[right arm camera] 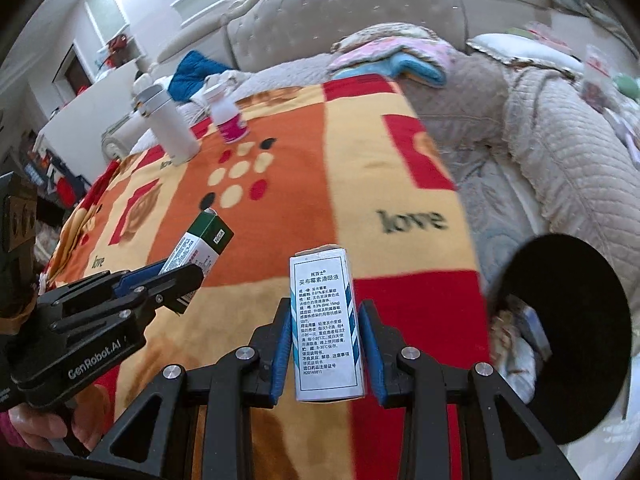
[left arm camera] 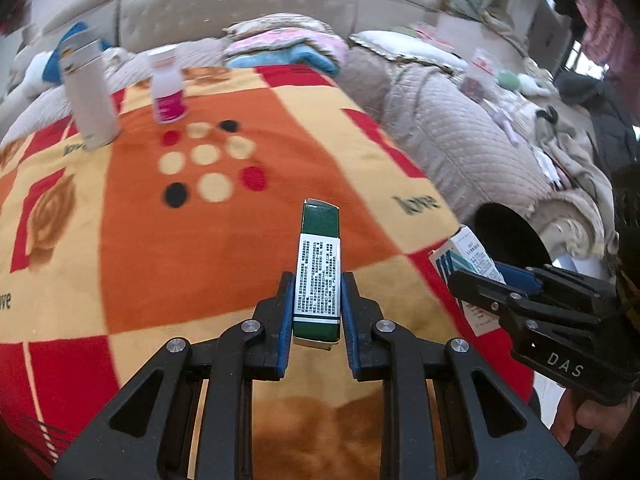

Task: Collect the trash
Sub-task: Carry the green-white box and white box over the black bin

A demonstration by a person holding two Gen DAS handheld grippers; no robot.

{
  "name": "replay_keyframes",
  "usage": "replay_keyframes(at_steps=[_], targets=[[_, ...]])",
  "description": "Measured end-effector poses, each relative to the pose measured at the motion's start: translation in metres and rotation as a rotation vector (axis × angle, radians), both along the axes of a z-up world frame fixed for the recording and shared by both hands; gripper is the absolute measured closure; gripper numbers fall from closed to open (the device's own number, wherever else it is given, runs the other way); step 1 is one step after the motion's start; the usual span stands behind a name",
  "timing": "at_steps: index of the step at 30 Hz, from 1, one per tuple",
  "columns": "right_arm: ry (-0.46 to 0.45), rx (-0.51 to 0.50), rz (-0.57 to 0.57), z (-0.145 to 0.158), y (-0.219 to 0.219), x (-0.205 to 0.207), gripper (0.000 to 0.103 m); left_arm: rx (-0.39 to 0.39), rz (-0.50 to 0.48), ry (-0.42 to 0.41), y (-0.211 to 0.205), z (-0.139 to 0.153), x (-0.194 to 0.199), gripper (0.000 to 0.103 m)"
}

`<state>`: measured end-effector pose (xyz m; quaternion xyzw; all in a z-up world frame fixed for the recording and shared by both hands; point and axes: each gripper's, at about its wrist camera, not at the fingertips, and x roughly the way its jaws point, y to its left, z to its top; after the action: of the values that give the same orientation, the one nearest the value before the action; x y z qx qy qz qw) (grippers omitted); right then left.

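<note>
My left gripper is shut on a slim green and white medicine box, held above the patterned blanket. The same green box shows at the left of the right wrist view, in the left gripper. My right gripper is shut on a white and blue eye-drop box. In the left wrist view that white box and the right gripper sit at the right edge. A black round trash bin stands open at the right, below the table edge; the bin has some paper inside.
An orange, red and cream blanket covers the table. At its far left stand a tall white bottle and a small white bottle with a pink label. Behind is a beige quilted sofa with folded cloths. A hand grips the left tool.
</note>
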<state>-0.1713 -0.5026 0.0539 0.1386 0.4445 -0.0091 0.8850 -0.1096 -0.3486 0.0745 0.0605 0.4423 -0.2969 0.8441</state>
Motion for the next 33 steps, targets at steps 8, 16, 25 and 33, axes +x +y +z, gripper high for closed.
replay_keyframes(at_steps=[8, 16, 25, 33], targets=[[-0.004, -0.003, -0.095, 0.002, -0.044, -0.028, 0.071, 0.009, -0.086, -0.002, -0.050, 0.001, -0.018, 0.084], [0.002, -0.014, -0.175, -0.001, -0.084, -0.050, 0.071, 0.030, -0.157, -0.010, -0.095, -0.001, -0.029, 0.084], [0.015, -0.004, -0.242, -0.009, -0.121, -0.064, 0.071, 0.055, -0.218, -0.011, -0.131, -0.009, -0.038, 0.084], [0.033, 0.011, -0.281, -0.022, -0.143, -0.068, 0.071, 0.059, -0.246, 0.014, -0.157, -0.017, -0.040, 0.084]])
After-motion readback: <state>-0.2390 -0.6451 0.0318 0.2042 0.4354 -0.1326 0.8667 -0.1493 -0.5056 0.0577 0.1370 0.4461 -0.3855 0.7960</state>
